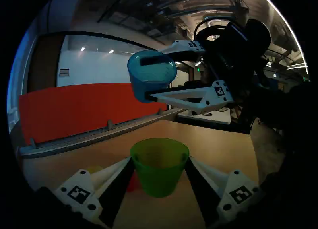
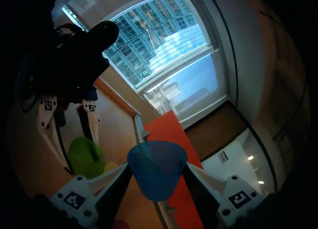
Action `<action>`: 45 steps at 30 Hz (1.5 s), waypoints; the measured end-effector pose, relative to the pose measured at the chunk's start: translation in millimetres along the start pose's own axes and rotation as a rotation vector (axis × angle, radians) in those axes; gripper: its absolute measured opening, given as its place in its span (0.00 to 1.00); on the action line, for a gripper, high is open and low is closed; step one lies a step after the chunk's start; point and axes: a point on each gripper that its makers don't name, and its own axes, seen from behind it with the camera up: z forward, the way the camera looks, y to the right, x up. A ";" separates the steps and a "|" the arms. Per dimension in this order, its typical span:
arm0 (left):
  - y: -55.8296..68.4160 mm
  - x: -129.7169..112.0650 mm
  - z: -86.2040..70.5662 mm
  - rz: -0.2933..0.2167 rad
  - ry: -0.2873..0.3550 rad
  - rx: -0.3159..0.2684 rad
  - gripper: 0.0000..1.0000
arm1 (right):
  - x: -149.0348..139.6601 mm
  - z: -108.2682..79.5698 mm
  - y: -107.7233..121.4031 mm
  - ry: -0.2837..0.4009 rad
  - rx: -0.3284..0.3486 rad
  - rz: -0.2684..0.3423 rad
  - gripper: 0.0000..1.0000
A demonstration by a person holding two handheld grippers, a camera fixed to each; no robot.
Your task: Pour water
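Blue cup (image 1: 152, 74), tipped with its mouth turned outward, clamped between the fingers of the right gripper (image 2: 157, 174). It hangs at twelve o'clock from the green cup (image 1: 159, 171), likely so that water falls straight in; no water can be made out. The left gripper (image 1: 159, 161) grips the green cup on both sides, upright, probably to steady it as receiver. Whether it rests on the tan table (image 1: 222, 143) is unclear. A yellow thing (image 1: 94, 169) lies at nine o'clock of it. Behind, an orange panel (image 1: 79, 105). The right gripper view has a window (image 2: 167, 50) at twelve o'clock.
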 end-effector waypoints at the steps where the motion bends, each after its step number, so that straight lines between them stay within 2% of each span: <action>1: 0.1 0.3 -0.1 0.000 0.000 0.000 0.85 | 0.0 0.2 0.4 -0.001 0.000 -0.006 0.88; 21: 0.2 1.6 0.8 0.000 0.003 -0.003 0.85 | -3.1 4.0 5.6 -0.015 -0.024 -0.123 0.88; 45: 2.5 3.0 2.9 0.006 0.005 -0.004 0.85 | 0.0 1.7 14.4 -0.009 -0.051 -0.212 0.88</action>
